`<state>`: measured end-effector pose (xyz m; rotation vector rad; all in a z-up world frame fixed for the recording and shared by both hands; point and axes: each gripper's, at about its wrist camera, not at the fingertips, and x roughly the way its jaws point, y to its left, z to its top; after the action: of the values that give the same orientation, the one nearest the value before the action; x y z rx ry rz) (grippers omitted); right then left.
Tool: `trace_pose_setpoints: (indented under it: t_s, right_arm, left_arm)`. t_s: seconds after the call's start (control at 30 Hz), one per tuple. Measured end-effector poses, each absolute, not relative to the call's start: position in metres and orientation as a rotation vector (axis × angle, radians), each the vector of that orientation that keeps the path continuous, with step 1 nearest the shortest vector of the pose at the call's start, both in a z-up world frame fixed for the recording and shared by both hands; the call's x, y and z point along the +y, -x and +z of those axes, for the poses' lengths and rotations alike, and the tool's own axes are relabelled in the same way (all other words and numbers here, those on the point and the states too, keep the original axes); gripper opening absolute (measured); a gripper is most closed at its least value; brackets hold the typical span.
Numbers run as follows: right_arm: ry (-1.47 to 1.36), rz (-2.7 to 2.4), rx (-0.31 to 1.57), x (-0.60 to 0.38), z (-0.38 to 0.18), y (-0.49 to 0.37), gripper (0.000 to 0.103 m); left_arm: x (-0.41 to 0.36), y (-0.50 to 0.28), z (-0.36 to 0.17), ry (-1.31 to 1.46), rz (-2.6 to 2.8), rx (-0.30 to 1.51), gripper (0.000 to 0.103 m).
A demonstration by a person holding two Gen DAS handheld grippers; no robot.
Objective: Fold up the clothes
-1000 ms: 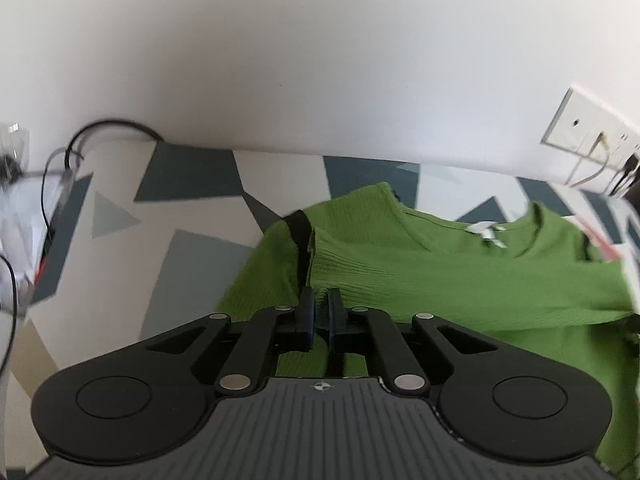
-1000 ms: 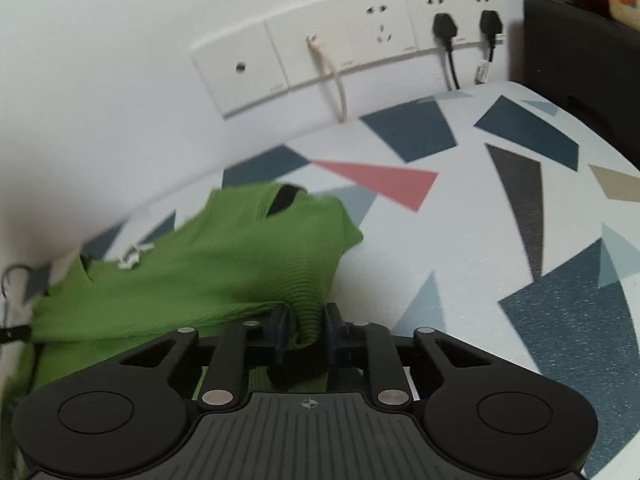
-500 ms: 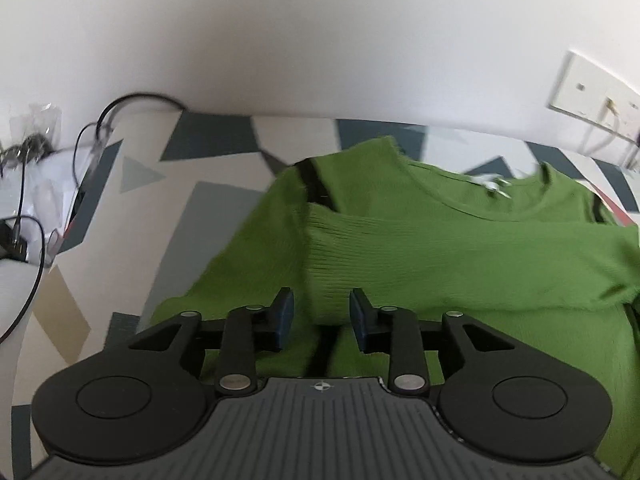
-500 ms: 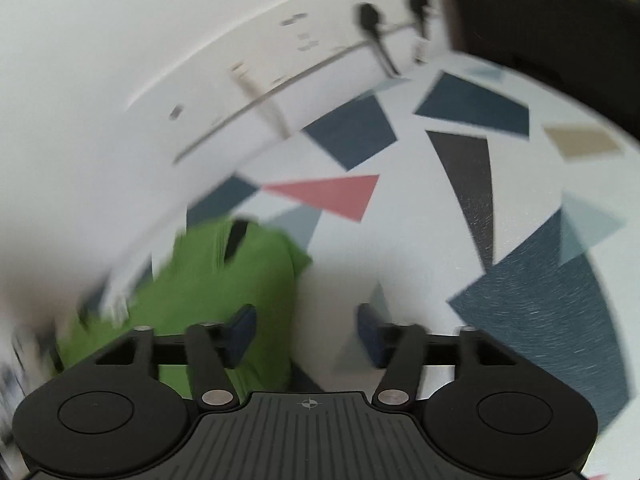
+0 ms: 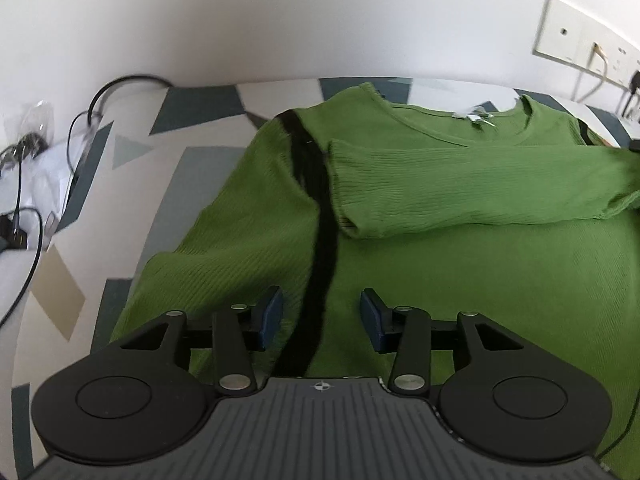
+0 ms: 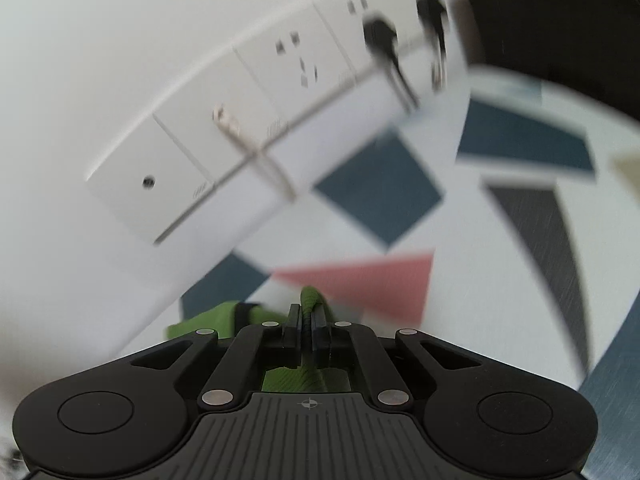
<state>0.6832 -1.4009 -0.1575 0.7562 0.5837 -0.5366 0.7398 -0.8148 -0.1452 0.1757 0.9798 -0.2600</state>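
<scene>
A white wall [image 5: 280, 20] backs a desk [image 5: 132, 184] covered in a pattern of grey, dark blue, beige and red shapes. A row of white sockets [image 6: 248, 120] runs along the wall just above the desk edge; in the right wrist view two black plugs [image 6: 380, 36] sit in it and a pale cable [image 6: 256, 148] hangs from one plate. The same sockets show at the far right of the left wrist view. At the desk's left edge lie black cables [image 5: 24, 184] and clear wrapping [image 5: 36, 116].

A green top [image 5: 460, 280] lies flat on the desk, neckline toward the wall, a white label [image 5: 478, 116] at the collar. One sleeve [image 5: 460, 188] is folded across the chest, its cuff ending near a black stripe [image 5: 320, 220] that runs down from the shoulder.

Left gripper [image 5: 320, 320]: over the lower part of the top, jaws apart and opening. The stripe and green fabric lie below the gap; the pads do not press on either.

Right gripper [image 6: 306, 330]: jaws pressed together, pinching a fold of the green top, which pokes out beyond the fingertips and shows again behind them. This view is motion-blurred; which part of the garment is pinched cannot be determined.
</scene>
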Motion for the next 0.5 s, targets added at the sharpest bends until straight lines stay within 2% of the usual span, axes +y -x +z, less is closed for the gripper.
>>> trace_pose_setpoints:
  t_s: [0.03,0.07,0.1,0.13,0.2,0.33,0.4,0.5]
  right_arm:
    - [-0.728,-0.543,0.578,-1.400,-0.156,-0.681,0.008]
    - [-0.700,-0.545,0.574,-1.398,-0.153,-0.676,0.016]
    - [-0.672,-0.544,0.573,-1.394,-0.151,-0.668,0.035]
    - [-0.644,-0.543,0.572,-1.391,-0.148,-0.661,0.042]
    - [-0.589,-0.540,0.570,-1.383,-0.143,-0.646,0.044]
    - [-0.489,-0.440,0.626,-1.351,-0.138,-0.617,0.044]
    - [-0.409,-0.401,0.669,-1.330,-0.141,-0.613,0.050]
    - [-0.343,-0.388,0.740,-1.312,-0.153,-0.618,0.050]
  left_arm:
    - [-0.812,-0.740,-0.145,-0.169,-0.253,0.982,0.045]
    - [-0.810,-0.740,-0.144,-0.163,-0.252,0.982,0.045]
    - [-0.808,-0.739,-0.144,-0.158,-0.254,0.983,0.045]
    - [-0.806,-0.738,-0.144,-0.155,-0.257,0.984,0.045]
    - [-0.805,-0.737,-0.142,-0.152,-0.265,0.982,0.046]
    - [-0.794,-0.746,-0.138,0.018,-0.294,0.998,0.060]
    - [-0.790,-0.756,-0.138,0.116,-0.289,1.006,0.060]
    - [-0.796,-0.773,-0.141,0.156,-0.250,1.016,0.060]
